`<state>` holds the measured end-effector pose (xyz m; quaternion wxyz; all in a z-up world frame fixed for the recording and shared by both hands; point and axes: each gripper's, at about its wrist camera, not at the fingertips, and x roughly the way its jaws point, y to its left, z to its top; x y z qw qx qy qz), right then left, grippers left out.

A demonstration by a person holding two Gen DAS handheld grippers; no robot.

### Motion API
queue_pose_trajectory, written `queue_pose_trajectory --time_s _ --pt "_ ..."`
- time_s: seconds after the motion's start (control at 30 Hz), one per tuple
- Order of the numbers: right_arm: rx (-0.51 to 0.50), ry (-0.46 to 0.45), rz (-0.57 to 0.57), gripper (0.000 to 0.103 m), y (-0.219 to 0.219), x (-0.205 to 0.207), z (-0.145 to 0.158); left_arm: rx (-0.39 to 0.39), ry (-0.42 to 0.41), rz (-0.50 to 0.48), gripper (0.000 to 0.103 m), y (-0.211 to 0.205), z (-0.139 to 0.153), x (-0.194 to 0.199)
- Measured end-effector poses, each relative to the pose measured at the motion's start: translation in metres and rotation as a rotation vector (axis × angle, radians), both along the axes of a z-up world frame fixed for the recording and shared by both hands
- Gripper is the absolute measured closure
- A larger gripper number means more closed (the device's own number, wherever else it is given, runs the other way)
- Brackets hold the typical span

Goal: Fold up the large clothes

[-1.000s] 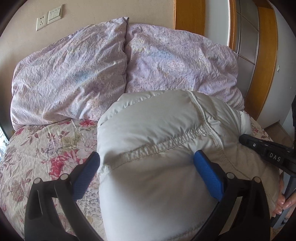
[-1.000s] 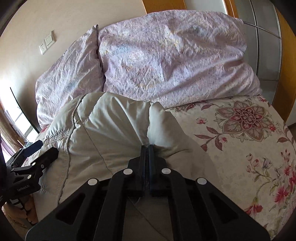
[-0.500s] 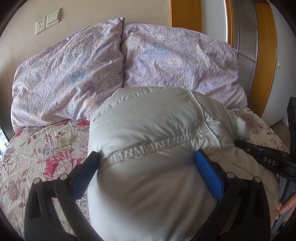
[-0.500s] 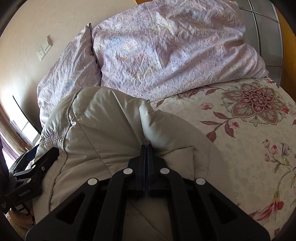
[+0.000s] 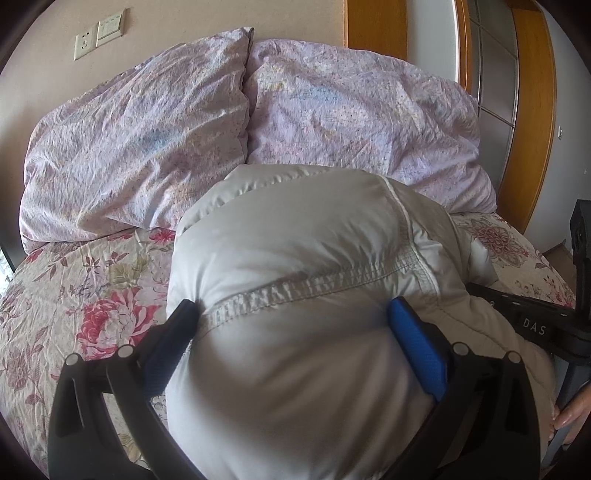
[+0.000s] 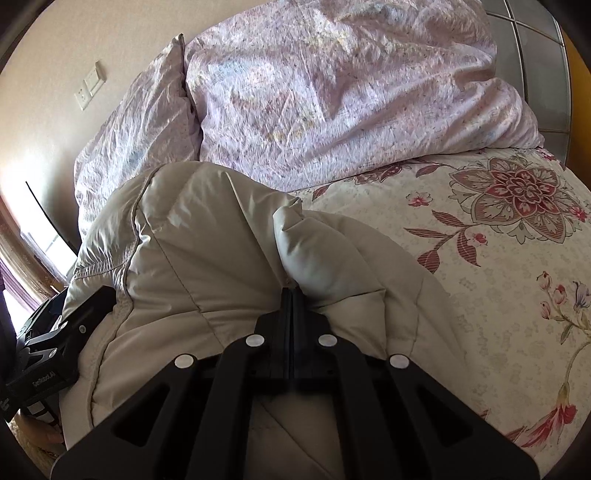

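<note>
Puffy jacket (image 5: 314,258) lying below pillows (image 5: 147,147) — right gripper (image 6: 291,295) pinching fabric, left gripper (image 5: 295,325) spread wide, straddling it; best pressing air out evenly.

This is a bedroom in a home. A bed (image 5: 92,280) with a flower-printed sheet fills the view, and two crumpled lilac pillows (image 5: 140,147) lie side by side at its head against a plain beige wall. On that wall, above the pillows, sit a power socket and a light switch (image 5: 98,35). To the right of the bed stands a wooden-framed wardrobe (image 5: 517,110) with grey panelled doors.
</note>
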<state>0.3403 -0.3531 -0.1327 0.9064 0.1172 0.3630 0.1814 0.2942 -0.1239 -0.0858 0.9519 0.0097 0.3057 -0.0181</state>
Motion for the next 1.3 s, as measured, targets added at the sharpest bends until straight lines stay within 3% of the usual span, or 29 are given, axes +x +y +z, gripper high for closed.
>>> queue_pose_trajectory --time_s 0.37,0.5,0.73,0.83,0.93,1.07,1.3 --pt "0.004 0.013 -0.016 0.103 -0.001 0.003 -0.003 0.024 0.004 0.018 0.002 -0.002 -0.003 0.005" --pt "-0.022 0.043 -0.068 0.103 -0.001 -0.003 0.018 0.018 0.059 -0.001 0.002 0.004 0.013 0.000" --pt "-0.027 -0.047 -0.122 0.103 0.000 0.008 0.056 0.121 0.024 0.019 0.002 0.011 0.038 0.018" --pt "-0.041 -0.011 -0.140 0.103 0.000 0.022 0.049 0.138 0.027 0.014 0.002 0.007 0.037 0.030" --pt "-0.044 0.040 -0.141 0.103 0.000 0.029 0.030 0.105 0.060 -0.009 0.002 0.005 0.031 0.039" --pt "-0.039 0.036 -0.143 0.103 0.000 0.031 0.019 0.051 0.082 -0.015 0.002 0.006 0.021 0.046" --pt "-0.048 0.035 -0.132 0.103 0.002 0.033 0.008 0.048 0.077 -0.004 0.002 0.001 0.009 0.050"
